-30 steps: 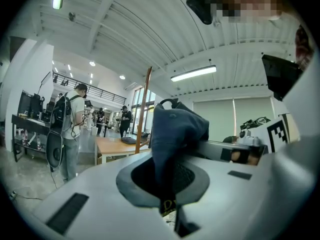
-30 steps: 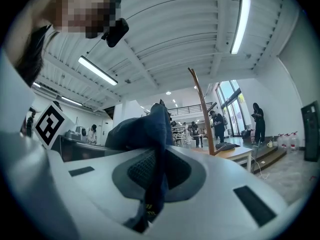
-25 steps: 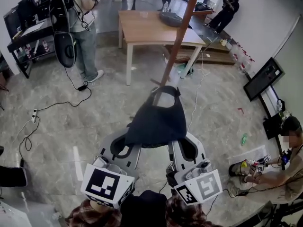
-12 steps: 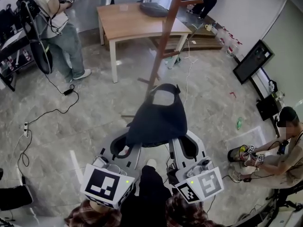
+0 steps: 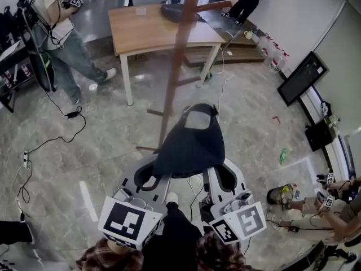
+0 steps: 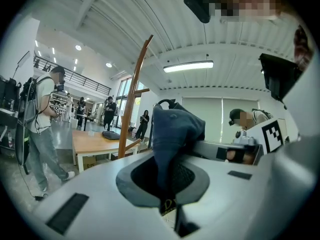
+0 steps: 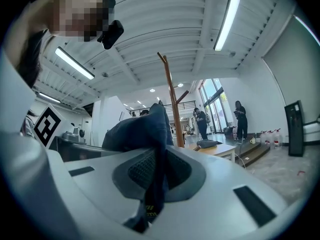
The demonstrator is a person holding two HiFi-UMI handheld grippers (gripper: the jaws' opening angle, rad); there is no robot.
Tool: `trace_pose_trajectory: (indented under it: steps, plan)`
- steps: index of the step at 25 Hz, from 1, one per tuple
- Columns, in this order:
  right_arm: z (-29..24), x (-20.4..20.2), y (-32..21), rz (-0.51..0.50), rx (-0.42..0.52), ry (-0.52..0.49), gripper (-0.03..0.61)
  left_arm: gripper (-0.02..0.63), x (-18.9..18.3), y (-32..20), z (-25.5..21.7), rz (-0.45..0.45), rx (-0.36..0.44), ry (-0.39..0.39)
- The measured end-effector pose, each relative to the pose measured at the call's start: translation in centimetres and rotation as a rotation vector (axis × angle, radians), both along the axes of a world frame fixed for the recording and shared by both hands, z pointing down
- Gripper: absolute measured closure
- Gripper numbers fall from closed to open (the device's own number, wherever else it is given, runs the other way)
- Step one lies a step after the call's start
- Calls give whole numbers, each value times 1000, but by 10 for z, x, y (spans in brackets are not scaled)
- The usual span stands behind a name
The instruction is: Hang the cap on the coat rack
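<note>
Left claw (image 5: 151,176) is clamped tight on the cap (image 5: 189,145), and the right claw (image 5: 219,176) has the opposite edge, jaws pressed together on the cloth just the same. From the left gripper view the dark fabric runs straight down into the left claw (image 6: 167,196), pinched between the pads. Over in the right gripper view, same story: the right claw (image 7: 151,194) bites a fold of the cap (image 7: 140,131) with no daylight showing.

So the cap (image 6: 175,129) hangs in the air between the two claws, dome up, its back opening and strap turned away from the person. It is on no peg yet.

Ahead and a touch to the left stands the rack (image 5: 175,66), a slim wooden pole with short pegs low down, and the cap sits near it, apart from the wood. The rack (image 6: 132,94) rises beyond the cap in the left gripper view, and the rack (image 7: 172,104) shows past it on the right side too.

Behind the pole is a wooden worktop (image 5: 152,30) carrying a dark bundle (image 5: 177,13). A standing person (image 5: 56,27) is at far left, and cables (image 5: 34,162) trail over the floor (image 5: 101,140).
</note>
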State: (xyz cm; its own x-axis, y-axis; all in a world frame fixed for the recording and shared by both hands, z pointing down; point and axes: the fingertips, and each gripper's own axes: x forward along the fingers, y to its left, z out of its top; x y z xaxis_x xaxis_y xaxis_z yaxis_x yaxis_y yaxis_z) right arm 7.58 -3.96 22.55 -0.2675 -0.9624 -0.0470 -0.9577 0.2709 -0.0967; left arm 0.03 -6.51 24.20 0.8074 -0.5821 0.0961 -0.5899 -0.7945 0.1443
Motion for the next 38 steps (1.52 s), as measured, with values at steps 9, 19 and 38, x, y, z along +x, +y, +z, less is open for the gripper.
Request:
trace_pose_trajectory:
  steps: [9, 19, 38]
  plan:
    - [-20, 94, -61, -77, 13, 14, 560, 591, 92, -54, -18, -73, 8, 23]
    - [-21, 116, -90, -168, 9, 3, 560, 591, 115, -73, -22, -149, -8, 24]
    - [68, 55, -119, -246, -204, -24, 560, 591, 51, -95, 65, -258, -185, -57]
